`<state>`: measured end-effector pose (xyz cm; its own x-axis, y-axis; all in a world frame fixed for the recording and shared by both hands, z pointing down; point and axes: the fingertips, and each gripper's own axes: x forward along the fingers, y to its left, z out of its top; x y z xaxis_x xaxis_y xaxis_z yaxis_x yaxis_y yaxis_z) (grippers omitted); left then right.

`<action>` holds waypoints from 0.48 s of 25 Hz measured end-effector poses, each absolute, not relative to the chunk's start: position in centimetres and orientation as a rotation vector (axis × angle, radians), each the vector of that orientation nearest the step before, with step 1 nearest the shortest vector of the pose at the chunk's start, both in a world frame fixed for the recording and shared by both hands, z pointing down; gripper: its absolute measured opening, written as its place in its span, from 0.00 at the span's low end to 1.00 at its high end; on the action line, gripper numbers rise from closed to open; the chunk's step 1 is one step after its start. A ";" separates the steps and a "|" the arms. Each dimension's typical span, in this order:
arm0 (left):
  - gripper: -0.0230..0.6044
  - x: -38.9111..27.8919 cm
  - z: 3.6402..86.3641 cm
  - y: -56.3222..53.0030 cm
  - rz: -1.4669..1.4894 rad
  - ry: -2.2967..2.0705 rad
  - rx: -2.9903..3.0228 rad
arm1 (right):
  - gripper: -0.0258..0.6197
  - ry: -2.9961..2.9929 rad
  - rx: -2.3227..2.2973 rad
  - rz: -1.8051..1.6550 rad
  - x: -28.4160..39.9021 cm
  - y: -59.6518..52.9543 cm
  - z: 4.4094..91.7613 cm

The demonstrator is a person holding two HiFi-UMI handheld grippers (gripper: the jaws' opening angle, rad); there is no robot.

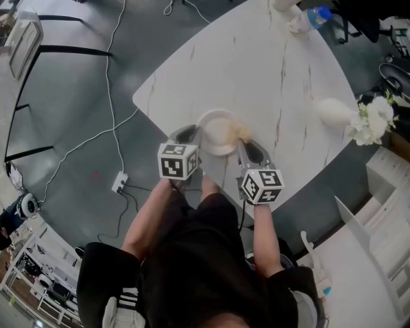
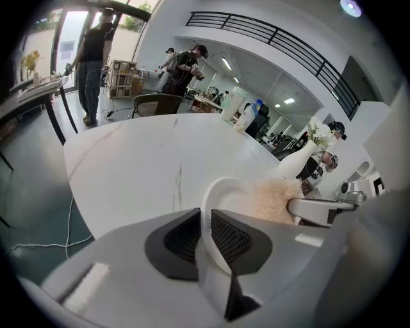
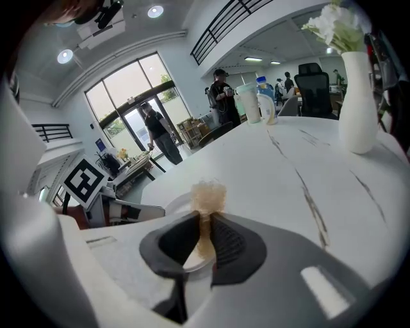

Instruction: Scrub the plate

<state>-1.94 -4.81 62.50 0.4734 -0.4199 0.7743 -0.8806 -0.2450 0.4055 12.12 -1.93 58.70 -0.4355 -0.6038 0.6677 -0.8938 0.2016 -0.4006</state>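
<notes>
A white plate (image 1: 216, 131) rests near the front edge of the white marble table (image 1: 256, 77). My left gripper (image 1: 194, 134) is shut on the plate's left rim; in the left gripper view the rim (image 2: 206, 218) stands between the two ribbed pads, at the left gripper (image 2: 205, 229). My right gripper (image 1: 243, 142) is shut on a beige fluffy scrubber (image 1: 242, 131), which touches the plate's right side. In the right gripper view the scrubber (image 3: 208, 195) sticks out past the right gripper (image 3: 205, 232), over the plate (image 3: 176, 206). The scrubber (image 2: 272, 200) also lies against the plate (image 2: 234, 195) in the left gripper view.
A white vase with white flowers (image 1: 339, 112) lies toward the table's right edge. A bottle (image 1: 315, 15) stands at the far end. Cables and a power strip (image 1: 119, 183) lie on the floor at left. People stand in the background beyond the table.
</notes>
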 end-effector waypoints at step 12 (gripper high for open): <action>0.13 -1.8 62.4 -4.6 0.664 -1.097 1.851 | 0.12 -2.100 1.447 1.078 13.7 -1.4 58.1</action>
